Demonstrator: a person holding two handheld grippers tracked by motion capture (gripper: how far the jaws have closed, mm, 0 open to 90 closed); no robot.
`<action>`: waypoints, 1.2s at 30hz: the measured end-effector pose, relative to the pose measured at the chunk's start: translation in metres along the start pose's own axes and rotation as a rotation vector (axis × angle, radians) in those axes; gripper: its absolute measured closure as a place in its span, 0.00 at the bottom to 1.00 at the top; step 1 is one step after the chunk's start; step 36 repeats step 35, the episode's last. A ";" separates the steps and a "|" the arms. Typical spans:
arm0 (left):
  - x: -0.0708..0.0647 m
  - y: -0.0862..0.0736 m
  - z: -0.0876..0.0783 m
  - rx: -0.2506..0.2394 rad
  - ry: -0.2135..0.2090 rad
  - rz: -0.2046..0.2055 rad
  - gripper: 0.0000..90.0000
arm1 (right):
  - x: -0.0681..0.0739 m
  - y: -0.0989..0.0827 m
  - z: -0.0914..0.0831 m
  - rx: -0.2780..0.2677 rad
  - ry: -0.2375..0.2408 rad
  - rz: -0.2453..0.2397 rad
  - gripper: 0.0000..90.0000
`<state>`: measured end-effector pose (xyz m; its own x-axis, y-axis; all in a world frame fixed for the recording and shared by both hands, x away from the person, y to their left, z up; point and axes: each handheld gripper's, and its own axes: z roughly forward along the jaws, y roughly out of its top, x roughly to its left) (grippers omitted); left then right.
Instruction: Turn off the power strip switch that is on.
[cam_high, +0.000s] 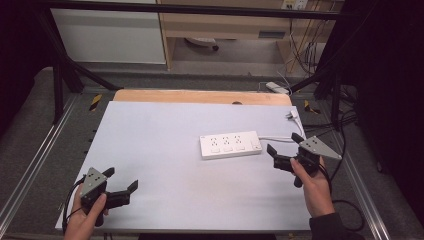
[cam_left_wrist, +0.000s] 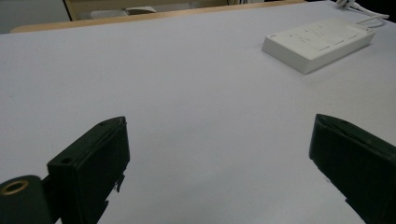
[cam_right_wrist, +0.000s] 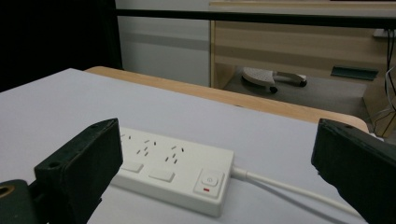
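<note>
Start of task | strip (cam_high: 230, 145) untouched on table (cam_high: 150, 150) | right gripper (cam_high: 285, 150) held agape beside it | left gripper (cam_high: 121, 186) agape, well apart | grasp pending

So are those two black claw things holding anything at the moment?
No, nothing. The left gripper and right gripper are both open and empty; the white power strip lies untouched on the table.
</note>
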<state>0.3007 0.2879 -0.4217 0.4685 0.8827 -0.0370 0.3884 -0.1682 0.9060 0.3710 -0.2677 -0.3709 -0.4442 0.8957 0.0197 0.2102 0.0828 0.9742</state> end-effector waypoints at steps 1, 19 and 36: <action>0.000 0.000 0.000 0.000 0.000 0.000 0.06 | -0.001 -0.003 -0.002 0.002 -0.002 0.002 0.03; -0.001 0.000 0.000 -0.001 -0.001 -0.001 0.06 | -0.009 -0.043 -0.016 0.046 -0.006 0.020 0.03; -0.001 0.000 0.000 -0.004 -0.002 0.000 0.06 | 0.007 -0.078 0.005 0.201 0.089 0.031 0.04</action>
